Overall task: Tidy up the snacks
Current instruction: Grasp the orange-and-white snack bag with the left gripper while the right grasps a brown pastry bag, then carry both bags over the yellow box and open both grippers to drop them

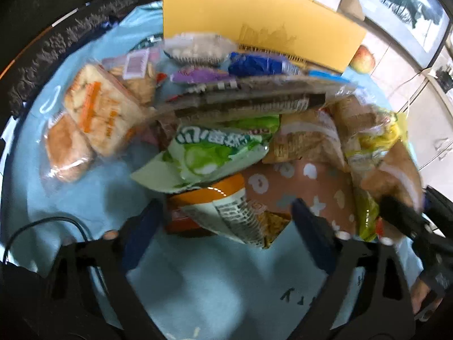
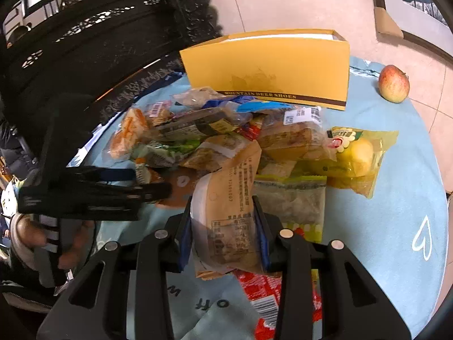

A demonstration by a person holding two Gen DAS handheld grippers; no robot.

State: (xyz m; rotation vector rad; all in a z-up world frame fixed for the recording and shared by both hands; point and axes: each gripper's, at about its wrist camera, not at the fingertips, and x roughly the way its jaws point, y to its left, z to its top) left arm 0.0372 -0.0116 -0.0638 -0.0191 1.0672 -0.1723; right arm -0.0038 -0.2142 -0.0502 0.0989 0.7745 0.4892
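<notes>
Left tongs [image 1: 226, 223]: spread open, low over the snack pile [image 1: 226, 130] on the blue table [image 1: 93, 187]. Right tongs [image 2: 223, 226]: clamped on a tan snack packet [image 2: 229, 209], lifted at the pile's near edge. Yellow box [image 2: 269, 68] behind; apple [image 2: 394, 83] far right.

Heap of wrapped snacks [image 2: 215, 141] on a light blue cloth, tan paper-wrapped bun [image 2: 229, 209] raised upright at the near edge, clear yellow packet [image 2: 359, 155] lying flat at the right, yellow cardboard box [image 2: 266, 68] standing open-topped just behind the heap
</notes>
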